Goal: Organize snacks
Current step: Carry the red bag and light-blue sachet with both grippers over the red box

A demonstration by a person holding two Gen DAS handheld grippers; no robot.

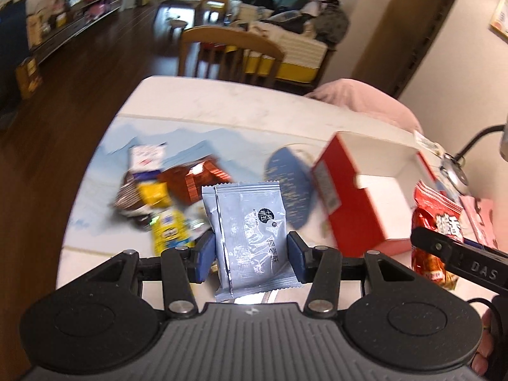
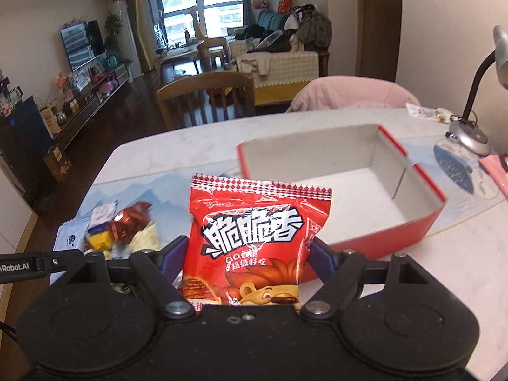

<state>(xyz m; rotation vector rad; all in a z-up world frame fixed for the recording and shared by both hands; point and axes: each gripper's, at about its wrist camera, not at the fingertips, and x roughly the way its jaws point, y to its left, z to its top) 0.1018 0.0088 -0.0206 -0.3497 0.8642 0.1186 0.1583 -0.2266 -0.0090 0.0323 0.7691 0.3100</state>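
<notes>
A flat grey foil snack packet printed with white line art [image 1: 250,238] stands upright between the blue pads of the left gripper [image 1: 250,247], its long axis running vertically, one crimped end up and the other down near the gripper body; the jaws are clenched on its two long edges, and a second layer of grey foil shows along its left edge, though whether that is another packet cannot be told. It is held above the near part of the white marble-look table [image 1: 222,101], in front of a blurred heap of loose wrapped snacks, brown, yellow and white [image 1: 158,190], lying on a pale blue printed mat [image 1: 95,209]. In the right wrist view a glossy red snack bag with bold white characters and a cartoon lion [image 2: 254,244] also stands upright, long axis vertical and its zigzag-cut top seam uppermost, printed face toward the camera; the right gripper [image 2: 247,254] grasps it by its sides. This bag is held just in front of the near left corner of an open rectangular red cardboard box with a white interior [image 2: 349,184], which sits on the table with its long axis running away to the right. Beyond the box stands a silver gooseneck desk lamp [image 2: 470,133], and past the table edge a wooden chair [image 2: 206,95] and a pink cushion [image 2: 349,95].
</notes>
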